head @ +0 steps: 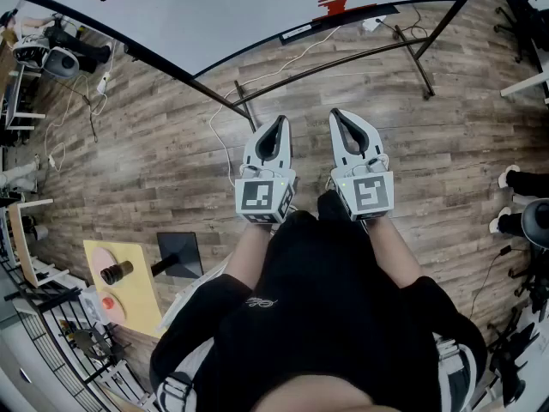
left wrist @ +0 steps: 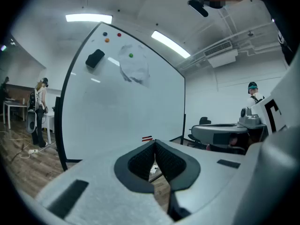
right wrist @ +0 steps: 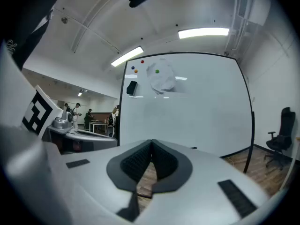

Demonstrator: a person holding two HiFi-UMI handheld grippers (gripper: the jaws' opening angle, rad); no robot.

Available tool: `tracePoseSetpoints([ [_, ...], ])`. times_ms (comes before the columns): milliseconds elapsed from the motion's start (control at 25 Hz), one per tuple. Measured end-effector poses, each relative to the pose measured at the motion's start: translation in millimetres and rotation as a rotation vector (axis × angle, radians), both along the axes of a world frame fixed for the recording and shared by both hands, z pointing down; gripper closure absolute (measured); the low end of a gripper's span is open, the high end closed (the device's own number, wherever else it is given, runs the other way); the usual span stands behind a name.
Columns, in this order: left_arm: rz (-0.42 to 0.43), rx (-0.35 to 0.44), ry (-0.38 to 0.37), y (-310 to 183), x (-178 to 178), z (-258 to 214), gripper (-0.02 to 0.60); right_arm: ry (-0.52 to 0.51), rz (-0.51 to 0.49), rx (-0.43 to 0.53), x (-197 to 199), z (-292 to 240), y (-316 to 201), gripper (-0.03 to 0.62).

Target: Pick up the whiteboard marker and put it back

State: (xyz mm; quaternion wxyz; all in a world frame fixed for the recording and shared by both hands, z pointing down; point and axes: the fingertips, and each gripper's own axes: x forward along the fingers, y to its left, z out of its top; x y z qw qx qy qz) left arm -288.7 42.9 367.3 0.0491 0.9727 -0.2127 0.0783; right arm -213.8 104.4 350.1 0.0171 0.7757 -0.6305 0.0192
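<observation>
whiteboard: white, black frame | eraser: black | magnets: green, red, orange | floor: grey-brown wood grain | left gripper, right gripper: pale grey | pads: black, ribbed | marker cubes: black-and-white squares | person's top: black | table: yellow

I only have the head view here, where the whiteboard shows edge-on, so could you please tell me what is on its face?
Observer: The right gripper view shows a black eraser near the upper left corner of the whiteboard.
Operator: Thank you; is anything else up there?
Observer: A few small coloured magnets sit near the top edge, above and right of the eraser.
Operator: Is that everything?
Observer: No, there is also a crumpled white sheet right of the eraser, with a green magnet on it.
</observation>
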Motion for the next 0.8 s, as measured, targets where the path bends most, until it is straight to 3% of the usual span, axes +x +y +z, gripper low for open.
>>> tracePoseSetpoints([
  [280, 0.000, -0.011, -0.039, -10, 45, 11, 0.574, -0.016, -0.050, -0.019, 41, 15, -14, 0.591],
  [560, -0.019, -0.041, -0.116, -36, 59, 30, 0.574, -0.067, -0.050, -0.049, 70, 29, -39, 0.591],
  [800, 0.057, -0.053, -0.146, -78, 89, 45, 0.574, -0.047, -0.072, -0.069, 81, 47, -89, 0.591],
])
